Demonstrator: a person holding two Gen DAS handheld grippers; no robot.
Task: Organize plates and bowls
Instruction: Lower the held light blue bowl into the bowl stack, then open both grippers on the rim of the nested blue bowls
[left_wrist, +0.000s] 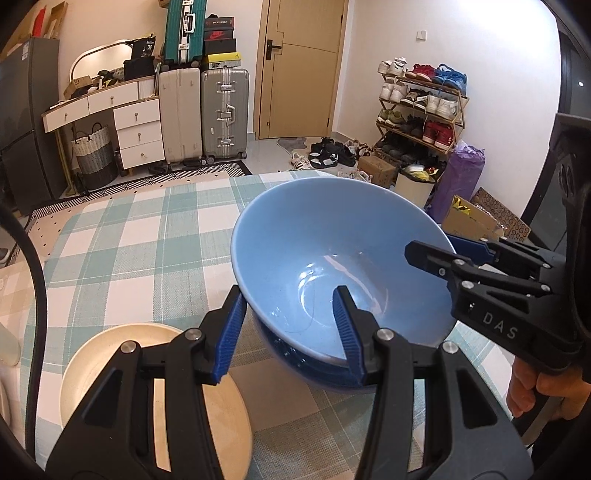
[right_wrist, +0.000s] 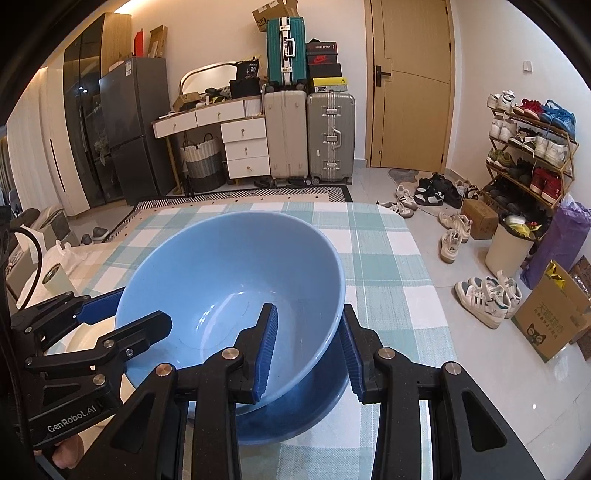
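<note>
A light blue bowl (left_wrist: 332, 229) (right_wrist: 229, 258) hangs tilted over the checked tablecloth (left_wrist: 140, 240) (right_wrist: 388, 280), held by both grippers. My left gripper (left_wrist: 288, 291) is shut on its near left rim, one pad inside and one outside. My right gripper (right_wrist: 309, 308) is shut on the right rim in the same way. Each gripper also shows in the other's view, the right gripper (left_wrist: 432, 247) and the left gripper (right_wrist: 125, 310). Directly under the light bowl sits a darker blue bowl (left_wrist: 314, 374) (right_wrist: 295, 417); I cannot tell whether they touch. A cream plate (left_wrist: 147, 391) (right_wrist: 86, 334) lies left of them.
A roll of tape (right_wrist: 55, 277) and a white bag (right_wrist: 74, 254) lie at the table's left side. A hand (left_wrist: 535, 391) grips the right tool's handle. Beyond the table's far edge are suitcases, a bin (right_wrist: 508, 247) and shoes on the floor.
</note>
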